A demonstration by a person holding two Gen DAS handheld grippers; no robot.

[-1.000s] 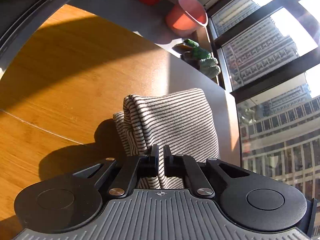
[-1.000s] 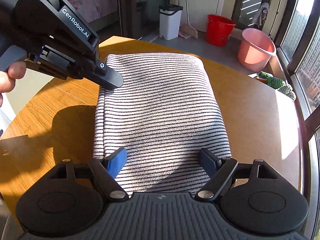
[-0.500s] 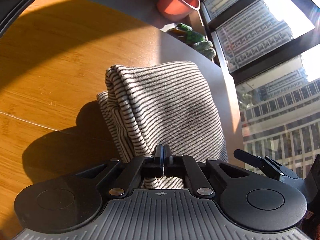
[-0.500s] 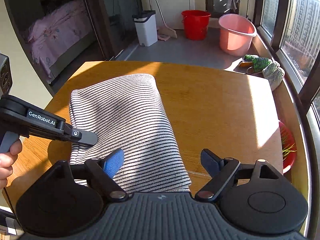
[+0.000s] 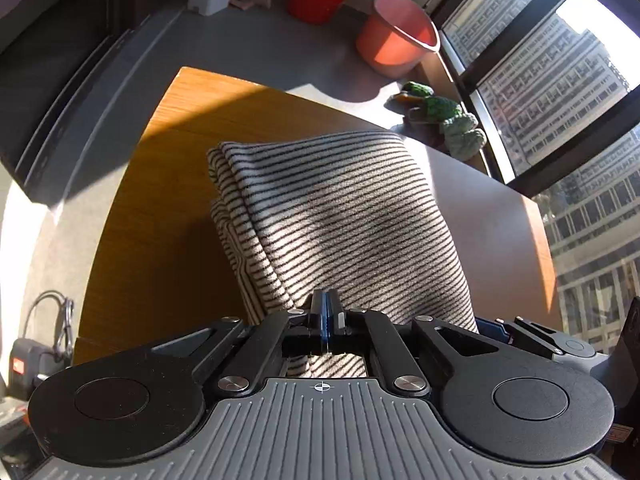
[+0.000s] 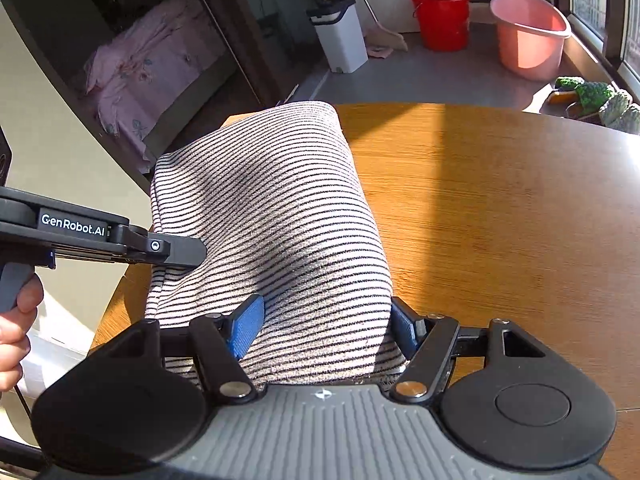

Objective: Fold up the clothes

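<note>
Left wrist view: the left gripper [image 5: 325, 320] was clamped on the near edge of the folded black-and-white striped knit garment [image 5: 344, 216] on the round wooden table [image 5: 160, 184].

Right wrist view: the right gripper [image 6: 326, 330] stood spread apart, straddling the garment's near end. Both edges should stay level so the layers remain aligned.

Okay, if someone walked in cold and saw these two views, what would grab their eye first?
The folded striped cloth on the wooden table, with the left gripper pinching its near edge and the right gripper open astride it. Behind, on the floor, stand a red bucket and a pink tub.
</note>
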